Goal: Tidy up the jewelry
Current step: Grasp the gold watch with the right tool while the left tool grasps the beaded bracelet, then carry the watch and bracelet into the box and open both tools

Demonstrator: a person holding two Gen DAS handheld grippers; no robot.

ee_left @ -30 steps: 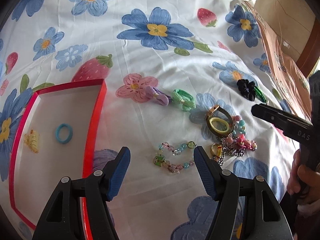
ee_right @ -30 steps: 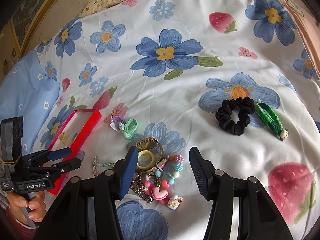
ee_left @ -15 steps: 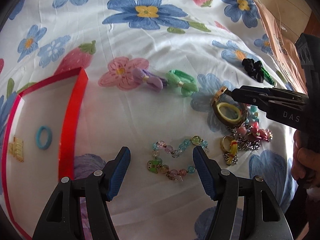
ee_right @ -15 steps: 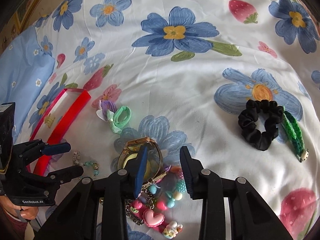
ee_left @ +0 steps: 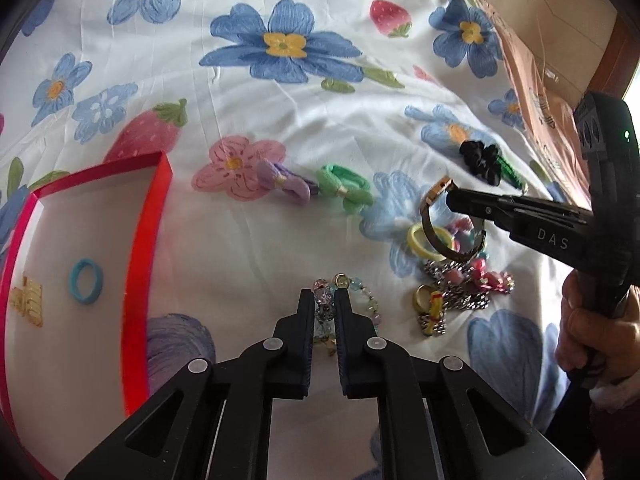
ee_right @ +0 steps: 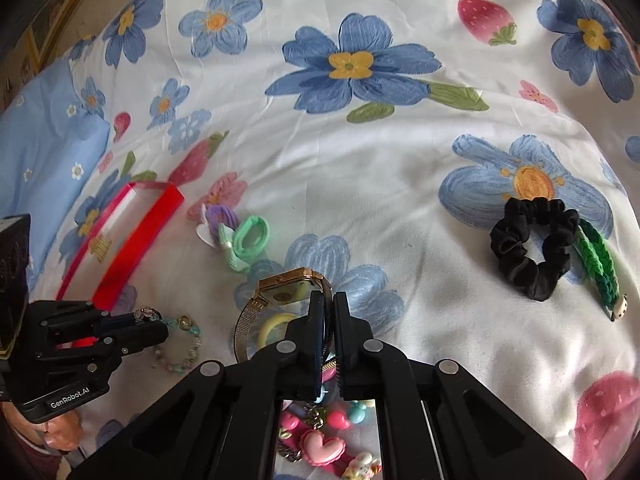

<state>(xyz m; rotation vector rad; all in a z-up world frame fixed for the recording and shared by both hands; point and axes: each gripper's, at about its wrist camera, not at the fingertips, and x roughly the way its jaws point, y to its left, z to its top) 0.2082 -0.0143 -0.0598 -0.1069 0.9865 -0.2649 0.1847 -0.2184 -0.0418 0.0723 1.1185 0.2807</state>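
Note:
My left gripper (ee_left: pixel 324 300) has its jaws closing on the pastel beaded bracelet (ee_left: pixel 360 300), beads pinched between the pads on the flowered sheet. My right gripper (ee_right: pixel 328 300) has its jaws closing on the mesh band of the gold watch (ee_right: pixel 288 284), and the pads press on it. In the left wrist view the watch (ee_left: pixel 434 224) stands tilted up off the sheet over a yellow ring (ee_left: pixel 420 244). The red tray (ee_left: pixel 156 240) lies to the left, holding a blue ring (ee_left: pixel 85 281) and a yellow clip (ee_left: pixel 28 306).
A purple bow (ee_left: pixel 286 186) and a green hair tie (ee_left: pixel 346 188) lie beyond the bracelet. A charm chain pile (ee_left: pixel 460 292) sits under the watch. A black scrunchie (ee_right: pixel 532 248) and a green braided band (ee_right: pixel 598 264) lie far right. A hand holds each gripper.
Both grippers went from wide open to shut. The left one closed on the beaded bracelet. The right one came down, closed on the watch band and tipped the watch up.

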